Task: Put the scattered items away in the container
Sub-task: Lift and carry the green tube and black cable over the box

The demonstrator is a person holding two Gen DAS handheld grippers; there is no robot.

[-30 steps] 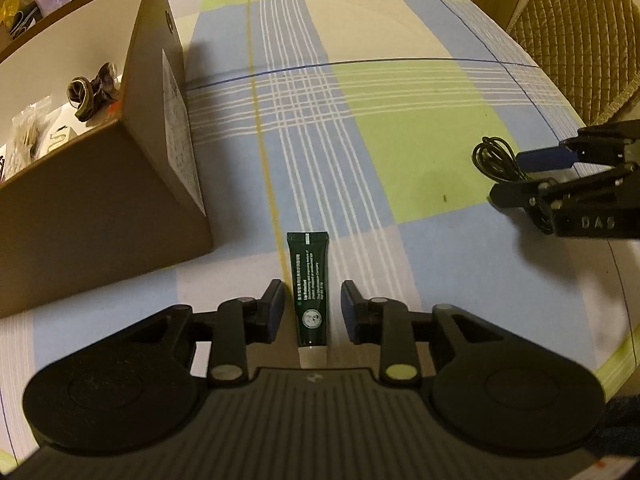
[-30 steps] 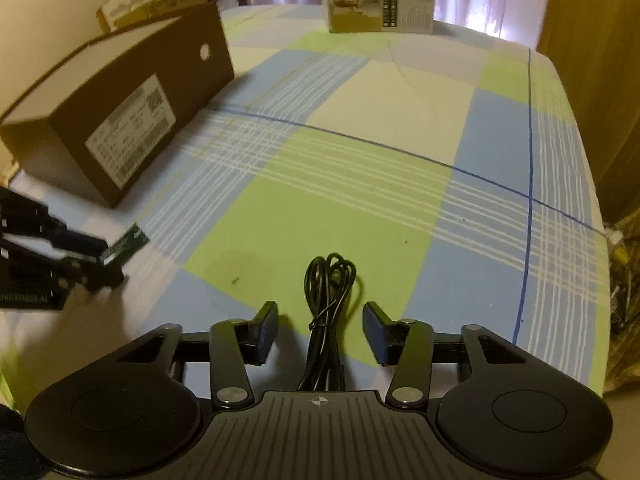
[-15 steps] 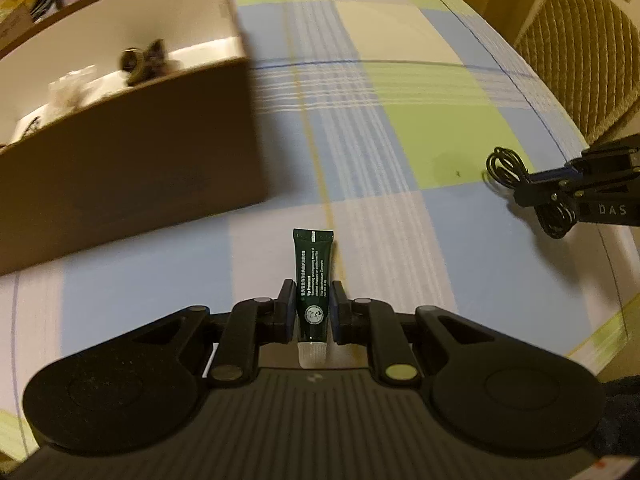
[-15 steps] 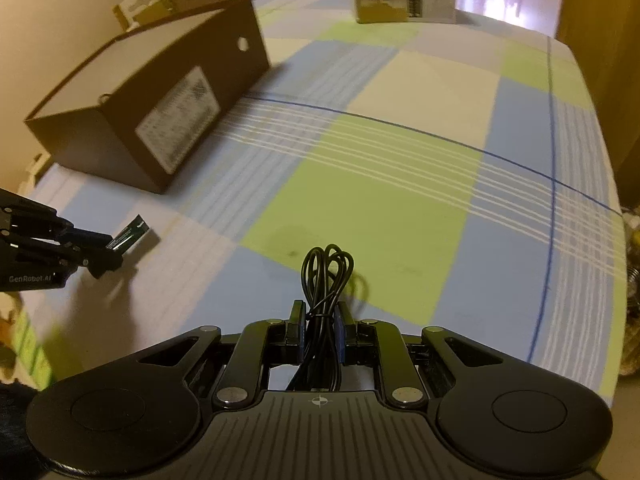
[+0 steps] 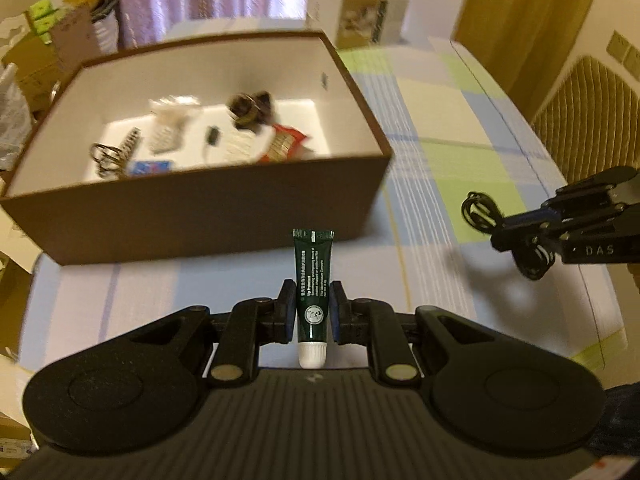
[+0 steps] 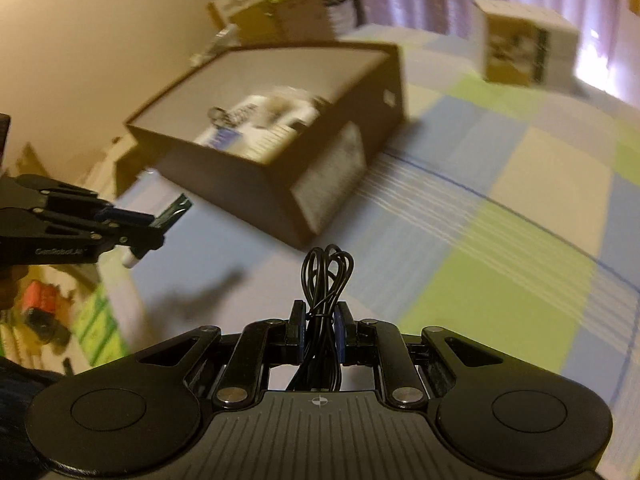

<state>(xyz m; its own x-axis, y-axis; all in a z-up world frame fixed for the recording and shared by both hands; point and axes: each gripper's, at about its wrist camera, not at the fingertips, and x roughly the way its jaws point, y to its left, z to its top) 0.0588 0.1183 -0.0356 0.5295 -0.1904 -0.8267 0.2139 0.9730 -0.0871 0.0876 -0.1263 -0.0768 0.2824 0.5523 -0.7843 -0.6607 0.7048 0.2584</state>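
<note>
Left gripper jaws narrow, clamped on a dark green tube. Tube stands lengthwise along the fingers, white cap toward the camera, crimped end pointing at the box; held clear above the table.

Right gripper jaws narrow, pinching a bundled black cable. Loops of the cable fan out past the fingertips; its tail runs back under the gripper body. Also lifted off the checked tablecloth.

Brown cardboard box, open-topped, white inside, sits on the table at far left of the left wrist view, just beyond the tube's end. Inside, blurred: small packets, a red wrapper, a blue-and-white card, a metal ring or clip at the near left corner, a dark round item toward the far wall. Exact contents hard to read.

From the right wrist view the box lies far left, shipping label on its near side wall; the left gripper with the tube shows at the left edge, near the box's near corner.

A printed white carton stands at the far end of the table. Curtains behind. Quilted chair back at right.
</note>
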